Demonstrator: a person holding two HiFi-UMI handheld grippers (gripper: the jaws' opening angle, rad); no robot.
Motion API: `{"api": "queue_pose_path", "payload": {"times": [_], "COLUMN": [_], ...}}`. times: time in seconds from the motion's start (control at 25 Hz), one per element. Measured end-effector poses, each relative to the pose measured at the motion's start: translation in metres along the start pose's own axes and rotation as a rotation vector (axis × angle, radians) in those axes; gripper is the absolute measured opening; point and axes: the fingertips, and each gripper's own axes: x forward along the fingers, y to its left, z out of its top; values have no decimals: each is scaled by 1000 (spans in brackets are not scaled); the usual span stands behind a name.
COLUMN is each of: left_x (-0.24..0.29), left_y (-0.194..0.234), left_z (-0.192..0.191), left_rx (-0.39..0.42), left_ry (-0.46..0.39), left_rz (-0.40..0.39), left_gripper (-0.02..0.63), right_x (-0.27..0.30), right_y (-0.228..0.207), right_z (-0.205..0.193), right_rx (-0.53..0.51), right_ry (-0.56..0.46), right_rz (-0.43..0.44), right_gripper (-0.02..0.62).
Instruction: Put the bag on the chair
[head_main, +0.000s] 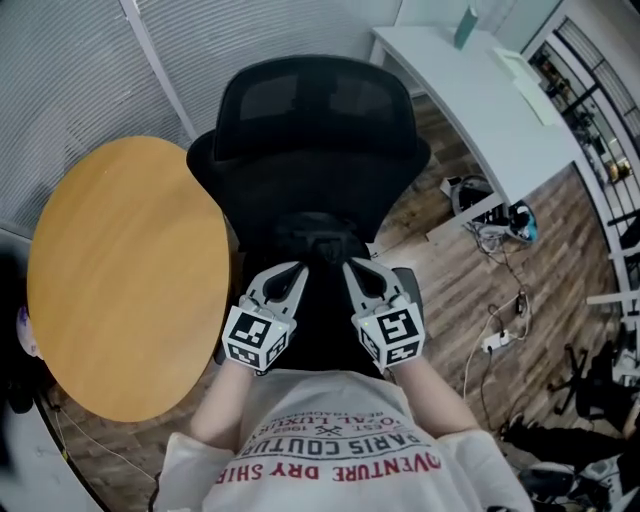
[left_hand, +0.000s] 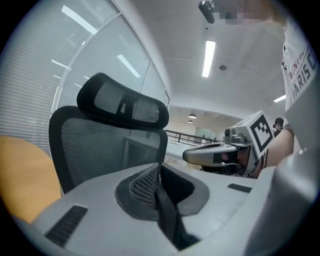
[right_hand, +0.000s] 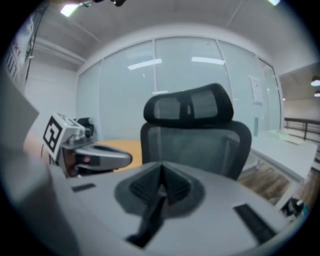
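Both tools are clamped shut on dark straps. The left tool (head_main: 296, 272) pinches one strap (left_hand: 167, 215), and the right tool (head_main: 356, 272) has the other strap (right_hand: 150, 220). The black bag (head_main: 320, 238) sits between them, over the chair (head_main: 310, 110) seat. Can't tell if it's resting there yet, so I'd guess setting it down and letting go are still left.
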Motion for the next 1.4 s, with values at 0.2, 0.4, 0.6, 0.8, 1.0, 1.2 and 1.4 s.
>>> {"api": "queue_pose_path", "payload": {"times": [0.2,0.4,0.6,0.8,1.0,1.2,1.4], "left_x": [-16,-30,-46,-51,-52,-49,-52], "left_y": [-12,-20,-17,-16,-11,-13,-15], "left_z": [49,68,88,101,101,94,91], "left_rx": [90,135,120,137,157,168,169], "left_ry": [-116,-160,-207,-218,-190,-165,-164], "left_rz": [23,-6,8,23,41,36,39], "left_gripper": [41,41,41,41,41,41,41], "right_x": [-21,-30,-32,-33,-32,-31,-34], "right_y": [13,19,14,16,27,26,30], "right_z": [49,66,74,78,85,81,76], "right_rx": [-68,-101,-61,-61,-77,-59,-71], "right_ry": [-134,-180,-197,-207,-221,-215,-210], "right_rz": [53,74,40,46,58,52,35], "right_gripper": [28,28,26,26,26,26,26]}}
